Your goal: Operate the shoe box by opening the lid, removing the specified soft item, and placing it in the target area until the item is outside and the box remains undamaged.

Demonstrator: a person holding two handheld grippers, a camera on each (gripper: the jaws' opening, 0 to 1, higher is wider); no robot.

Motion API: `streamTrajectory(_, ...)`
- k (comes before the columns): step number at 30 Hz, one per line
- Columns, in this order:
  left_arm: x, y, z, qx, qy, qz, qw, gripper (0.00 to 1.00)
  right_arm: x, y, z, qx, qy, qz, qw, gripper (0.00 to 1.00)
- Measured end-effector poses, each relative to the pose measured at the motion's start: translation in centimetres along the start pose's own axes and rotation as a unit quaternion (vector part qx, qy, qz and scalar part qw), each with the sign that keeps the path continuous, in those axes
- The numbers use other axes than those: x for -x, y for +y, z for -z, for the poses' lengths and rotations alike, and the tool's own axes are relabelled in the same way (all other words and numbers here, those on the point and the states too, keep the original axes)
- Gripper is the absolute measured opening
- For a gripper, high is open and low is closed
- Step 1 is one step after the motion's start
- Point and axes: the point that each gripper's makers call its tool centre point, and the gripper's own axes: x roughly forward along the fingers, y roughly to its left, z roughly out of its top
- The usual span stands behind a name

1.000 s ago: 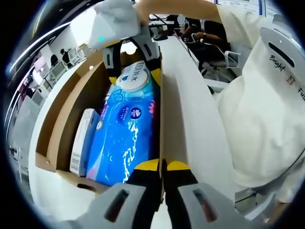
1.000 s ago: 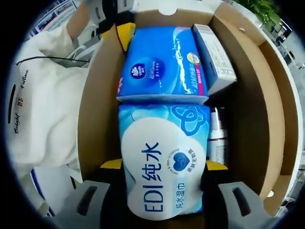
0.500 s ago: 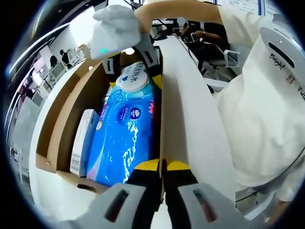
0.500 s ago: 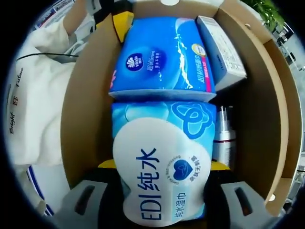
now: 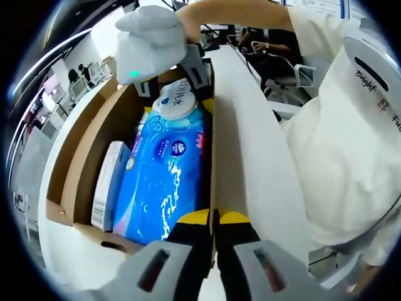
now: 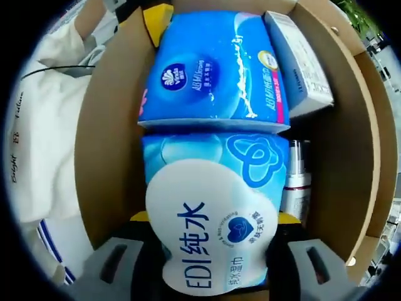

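The open cardboard shoe box (image 5: 75,169) lies on a white table. My left gripper (image 5: 213,219) is shut on the box's right side wall (image 5: 212,150); its yellow tips also show at the far end (image 6: 156,14) in the right gripper view. My right gripper (image 6: 216,219) is shut on the pale blue EDI wet-wipes pack (image 6: 213,207), one jaw on each side of it. In the left gripper view a gloved hand holds that gripper (image 5: 178,69) at the far end of the box, with the wipes pack (image 5: 177,103) tilted up between its jaws.
A blue tissue pack (image 6: 213,69) lies in the box beyond the wipes, beside a white carton (image 6: 301,56) and a small spray bottle (image 6: 294,182). A person in a white top (image 5: 338,150) stands close on the right. Chairs and desks stand behind.
The right gripper has risen a little with the wipes pack, whose near end now stands higher above the tissue pack. The left gripper has kept its hold on the box wall.
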Motion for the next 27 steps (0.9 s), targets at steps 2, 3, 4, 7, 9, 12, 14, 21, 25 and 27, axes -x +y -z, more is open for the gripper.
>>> streamTrajectory(2, 0.0, 0.0, 0.0, -0.002, -0.002, 0.004, 1.0000, 0.01, 0.1, 0.0, 0.2, 0.000, 0.016, -0.003, 0.9999, 0.65)
streamTrajectory(3, 0.0, 0.0, 0.0, -0.002, -0.002, 0.004, 1.0000, 0.01, 0.2, 0.0, 0.1, 0.000, 0.010, -0.004, 0.9999, 0.64)
streamTrajectory(4, 0.0, 0.0, 0.0, -0.002, -0.001, 0.004, 1.0000, 0.01, 0.2, -0.1, 0.0, -0.001, 0.011, -0.004, 0.9999, 0.64)
streamTrajectory(7, 0.1, 0.0, 0.0, 0.000, -0.005, 0.005, 1.0000, 0.01, 0.8, -0.2, -0.2, -0.001, -0.002, 0.015, 0.9999, 0.61)
streamTrajectory(9, 0.0, 0.0, 0.0, -0.001, -0.002, 0.006, 1.0000, 0.01, 0.7, -0.2, -0.1, 0.001, -0.010, 0.017, 0.9998, 0.61)
streamTrajectory(12, 0.0, 0.0, 0.0, 0.000, -0.003, 0.008, 1.0000, 0.01, 1.1, 0.0, -0.1, 0.010, -0.016, 0.020, 0.9996, 0.61)
streamTrajectory(14, 0.0, 0.0, 0.0, -0.002, -0.004, 0.007, 1.0000, 0.01, 1.7, -0.3, -0.1, 0.011, -0.011, 0.021, 0.9996, 0.61)
streamTrajectory(21, 0.0, -0.1, 0.0, -0.002, -0.002, 0.009, 1.0000, 0.01, 3.1, -0.2, -0.3, 0.011, -0.003, 0.013, 0.9999, 0.61)
streamTrajectory(25, 0.0, -0.1, 0.0, 0.003, -0.003, 0.006, 1.0000, 0.01, 3.4, -0.7, -0.1, 0.020, 0.002, 0.036, 0.9991, 0.61)
streamTrajectory(27, 0.0, -0.1, -0.1, 0.003, -0.002, 0.006, 1.0000, 0.01, 4.0, -0.8, -0.2, 0.023, -0.003, 0.035, 0.9991, 0.61)
